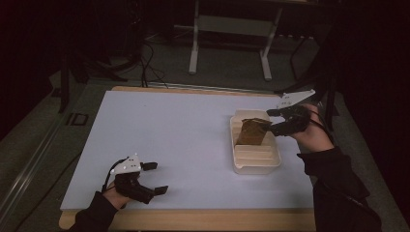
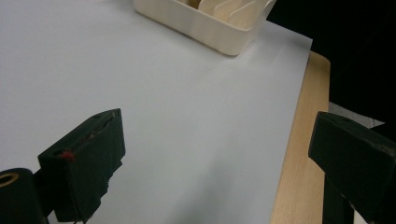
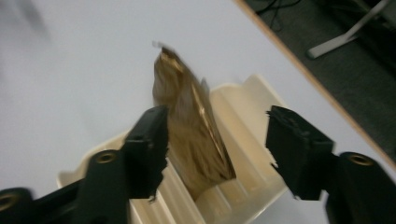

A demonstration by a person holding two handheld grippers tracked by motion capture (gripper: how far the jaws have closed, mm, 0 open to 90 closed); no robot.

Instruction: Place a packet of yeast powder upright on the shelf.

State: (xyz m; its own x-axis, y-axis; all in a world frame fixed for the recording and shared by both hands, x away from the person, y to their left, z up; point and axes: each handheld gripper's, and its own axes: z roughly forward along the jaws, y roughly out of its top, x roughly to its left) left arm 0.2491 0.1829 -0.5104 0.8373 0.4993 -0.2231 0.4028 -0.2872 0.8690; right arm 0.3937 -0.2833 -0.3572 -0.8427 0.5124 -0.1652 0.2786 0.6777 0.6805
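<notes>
The right gripper (image 1: 273, 119) is hanging at the far right side of the cream slotted rack (image 1: 255, 166), jaws standing apart with the brown pouch (image 1: 253, 131) between them but no pad pressing on it, so it is not gripping anything. The pouch is sitting upright in one of the rack's far slots, leaning a bit, its crimped top poking up above the dividers; in the right gripper view the pouch (image 3: 194, 135) is lying close beside one jaw while the other jaw is standing well clear. The left gripper (image 1: 155, 178) is resting near the front left of the white table (image 1: 164, 130), jaws wide and holding nothing, well apart from the rack; its own view is looking across bare table toward the rack (image 2: 205, 25). Risks, as a guess: the jaw just beside the pouch is likely snagging or dragging it if the hand is pulling away sideways, tipping the pouch over or lifting it out of its slot. The pouch is looking thin and floppy, so it may be slumping onto the next divider unaided. The rack is light-looking and unheld, so a bump could be sliding it toward the table's right edge.
</notes>
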